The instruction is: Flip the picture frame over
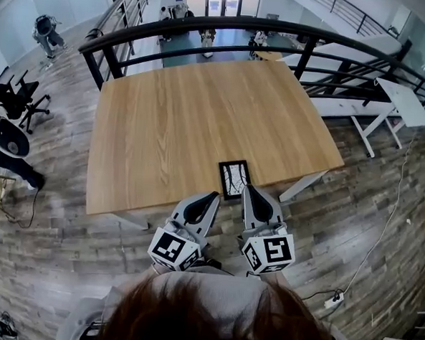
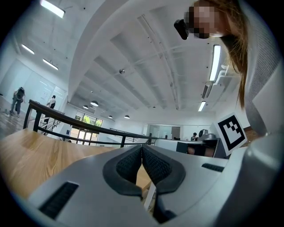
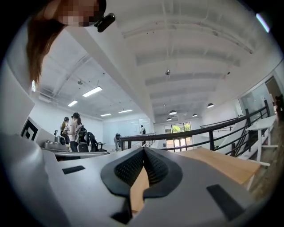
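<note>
The frame point(image 1: 234, 179) lay flat on the bench point(image 1: 201, 122); left tongs point(image 1: 214, 195) and right tongs point(image 1: 246, 188) were closed, empty. The flip was judged probably done.

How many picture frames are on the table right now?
1. The picture frame lies flat at the near edge of the table, between the tips of the left gripper and the right gripper. The whole tabletop shows, so none seems hidden.

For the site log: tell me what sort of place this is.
Probably an open-plan office or lab on a mezzanine: a wooden table beside a black railing over a lower floor, office chairs and white desks around.
</note>
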{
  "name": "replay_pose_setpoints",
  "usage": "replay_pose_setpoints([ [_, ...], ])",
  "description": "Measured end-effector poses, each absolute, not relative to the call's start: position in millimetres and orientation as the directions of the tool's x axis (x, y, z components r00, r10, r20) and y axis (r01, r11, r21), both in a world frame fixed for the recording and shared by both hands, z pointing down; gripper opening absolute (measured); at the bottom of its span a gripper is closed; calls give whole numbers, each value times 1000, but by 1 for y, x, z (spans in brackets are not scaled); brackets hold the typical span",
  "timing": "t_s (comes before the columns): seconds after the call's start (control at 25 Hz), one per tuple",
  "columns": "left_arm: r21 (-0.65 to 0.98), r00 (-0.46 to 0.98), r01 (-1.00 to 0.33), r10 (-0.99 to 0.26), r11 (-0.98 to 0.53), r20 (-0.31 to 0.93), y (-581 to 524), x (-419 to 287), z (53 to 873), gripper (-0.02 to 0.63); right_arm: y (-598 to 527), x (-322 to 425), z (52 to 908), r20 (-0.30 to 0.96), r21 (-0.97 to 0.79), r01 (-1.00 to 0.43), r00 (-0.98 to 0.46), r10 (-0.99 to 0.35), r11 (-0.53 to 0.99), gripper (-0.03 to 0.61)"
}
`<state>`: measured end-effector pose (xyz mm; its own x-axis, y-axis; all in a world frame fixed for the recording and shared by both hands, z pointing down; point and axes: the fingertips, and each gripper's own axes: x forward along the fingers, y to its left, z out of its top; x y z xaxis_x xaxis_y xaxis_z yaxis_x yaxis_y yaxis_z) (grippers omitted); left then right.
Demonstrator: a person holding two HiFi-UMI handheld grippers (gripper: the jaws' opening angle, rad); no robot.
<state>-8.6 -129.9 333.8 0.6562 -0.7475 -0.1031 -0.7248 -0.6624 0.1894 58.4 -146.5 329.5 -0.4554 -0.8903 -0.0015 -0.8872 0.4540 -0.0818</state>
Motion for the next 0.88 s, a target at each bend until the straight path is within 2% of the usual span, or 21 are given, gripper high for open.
replay_pose_setpoints([
  [0.32,180,654,-726,-747,-664,-121,-129,-13,327,8,-145,41,326,-16,-168,-846,-510,-860,505,14],
  [0.48,180,648,-729,-751,-660,-126,-128,-18,324,8,-142,31,324,-10,-127,-843,-526,-851,523,14],
  [0.68,178,643,-733,-754,-656,-130,-127,-22,322,8,-143,32,324,-21,-206,-825,-535,-845,527,14],
  [0.88,177,640,-736,-756,-654,-135,-124,-23,320,8,-141,27,327,-3,-197,-819,-549,-836,539,14],
])
